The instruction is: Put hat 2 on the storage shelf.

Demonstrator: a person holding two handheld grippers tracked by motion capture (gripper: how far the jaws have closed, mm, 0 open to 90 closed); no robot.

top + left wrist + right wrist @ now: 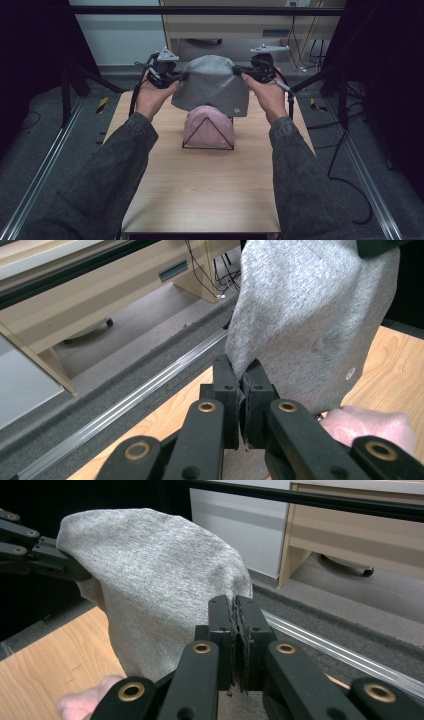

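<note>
A: Above the far half of the counter [200, 190], what hangs there?

B: A grey beanie [212, 85], stretched between the two tools. The left hand-held gripper [179, 77] is clenched on its left edge, the right hand-held gripper [239, 70] clenched on its right edge.

A: And beneath it?

B: A pink beanie [209, 127] on a black wire stand [207, 146], just under the grey one's hem.

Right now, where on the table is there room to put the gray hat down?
The widest bare wood lies between the pink hat on its wire stand and the table's near edge, between the sleeves. Narrower strips run left and right of the stand. The middle back is crowded: the gray hat hangs there, pinched by the left gripper and right gripper.
</note>
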